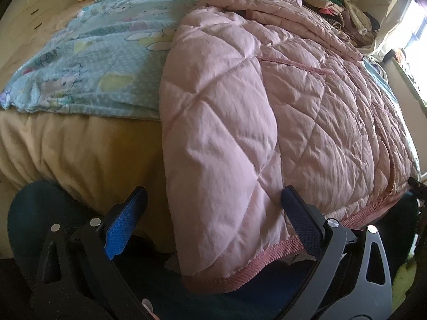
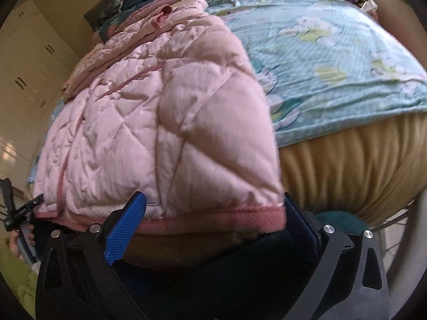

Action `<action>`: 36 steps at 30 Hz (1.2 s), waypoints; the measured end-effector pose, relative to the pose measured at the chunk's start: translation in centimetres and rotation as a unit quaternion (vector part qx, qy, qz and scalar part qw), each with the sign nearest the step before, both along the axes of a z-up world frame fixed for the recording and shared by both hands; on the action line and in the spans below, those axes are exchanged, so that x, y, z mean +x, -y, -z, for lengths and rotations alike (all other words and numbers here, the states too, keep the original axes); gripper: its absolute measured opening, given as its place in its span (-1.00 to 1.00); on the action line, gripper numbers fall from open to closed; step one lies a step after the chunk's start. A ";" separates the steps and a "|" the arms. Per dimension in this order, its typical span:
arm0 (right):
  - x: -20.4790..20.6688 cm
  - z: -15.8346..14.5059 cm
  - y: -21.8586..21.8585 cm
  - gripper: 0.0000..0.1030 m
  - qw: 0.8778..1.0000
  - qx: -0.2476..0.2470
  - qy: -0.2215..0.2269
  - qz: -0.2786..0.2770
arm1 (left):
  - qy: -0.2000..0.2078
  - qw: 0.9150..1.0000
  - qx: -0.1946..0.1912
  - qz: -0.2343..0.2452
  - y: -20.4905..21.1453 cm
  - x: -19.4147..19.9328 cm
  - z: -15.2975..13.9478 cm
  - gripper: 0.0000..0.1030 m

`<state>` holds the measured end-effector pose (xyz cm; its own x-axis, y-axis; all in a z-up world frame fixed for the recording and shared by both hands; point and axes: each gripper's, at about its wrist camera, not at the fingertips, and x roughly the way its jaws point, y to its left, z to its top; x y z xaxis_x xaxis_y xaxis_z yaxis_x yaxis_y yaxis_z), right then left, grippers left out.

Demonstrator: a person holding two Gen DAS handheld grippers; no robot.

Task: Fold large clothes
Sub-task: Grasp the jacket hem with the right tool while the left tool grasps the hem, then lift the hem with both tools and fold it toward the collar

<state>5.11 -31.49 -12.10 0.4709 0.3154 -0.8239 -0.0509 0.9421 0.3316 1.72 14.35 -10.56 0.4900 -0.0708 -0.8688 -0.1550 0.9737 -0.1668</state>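
Observation:
A pink quilted jacket (image 1: 280,101) lies spread on the bed with its zipper up. One sleeve (image 1: 218,165) hangs over the bed's front edge and ends in a darker ribbed cuff (image 1: 240,269). My left gripper (image 1: 213,194) is open, and the sleeve hangs in the gap between its blue-padded fingers (image 1: 122,226). In the right wrist view the jacket (image 2: 160,120) fills the middle. Its ribbed pink edge (image 2: 213,218) runs across the gap of my right gripper (image 2: 213,200), which is open around it. The left gripper (image 2: 16,210) shows at the far left there, held by a hand (image 2: 18,242).
A light blue cartoon-print sheet (image 1: 93,64) (image 2: 333,66) covers the bed beside the jacket, over a beige mattress cover (image 1: 80,154) (image 2: 347,160). More pink bedding and a pile of clothes (image 1: 347,8) lie at the back. Cream cupboards (image 2: 26,80) stand at the left, and a bright window (image 1: 416,32) at the right.

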 end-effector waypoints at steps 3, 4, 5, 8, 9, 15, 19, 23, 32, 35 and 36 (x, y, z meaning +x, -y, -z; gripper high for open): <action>-0.5 -0.5 -0.6 0.38 0.999 0.019 0.020 -0.021 | 0.000 1.000 -0.011 -0.008 -0.5 -0.3 0.0 0.83; -0.7 -0.9 -0.8 0.14 0.999 0.014 0.029 -0.024 | -0.001 1.000 -0.012 -0.010 -0.6 -0.4 -0.1 0.83; -0.8 -1.2 -0.9 -0.10 0.999 0.016 0.038 -0.029 | -0.002 1.000 -0.014 -0.012 -0.7 -0.5 0.0 0.83; -1.4 -3.1 -1.2 -0.52 0.996 0.014 0.079 -0.035 | -0.008 1.000 -0.025 -0.015 -0.9 -0.5 0.3 0.83; -1.5 -3.9 -1.1 -0.58 0.995 0.018 0.094 -0.034 | -0.010 0.999 -0.031 -0.016 -1.0 -0.5 0.5 0.83; -1.2 -7.6 -2.2 -0.68 0.987 0.025 0.153 -0.048 | -0.018 0.998 -0.064 0.001 -0.6 -0.5 1.2 0.73; -0.1 -8.7 -2.7 -0.68 0.985 0.025 0.163 -0.055 | -0.005 0.998 -0.055 0.030 0.9 -0.8 0.7 0.01; 0.8 -9.1 -3.1 -0.68 0.985 0.018 0.164 -0.057 | 0.022 0.998 -0.015 0.051 2.5 -1.1 -0.8 -0.60; 0.9 -10.1 -3.2 -0.75 0.981 0.011 0.190 -0.044 | 0.083 0.995 -0.012 0.056 2.8 -0.8 -4.7 -0.84; 1.1 -10.8 -3.0 -0.76 0.978 0.017 0.205 -0.039 | 0.107 0.993 -0.013 0.056 2.6 -0.4 -6.3 -0.84; 1.3 -11.1 -2.9 -0.76 0.977 0.022 0.209 -0.040 | 0.114 0.992 -0.012 0.055 2.8 -0.2 -6.6 -0.85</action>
<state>6.37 -28.61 -0.97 0.7361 0.3954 -0.5495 -0.2633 0.9150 0.3057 1.52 11.53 -3.92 0.6613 -0.1548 -0.7340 -0.0031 0.9779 -0.2090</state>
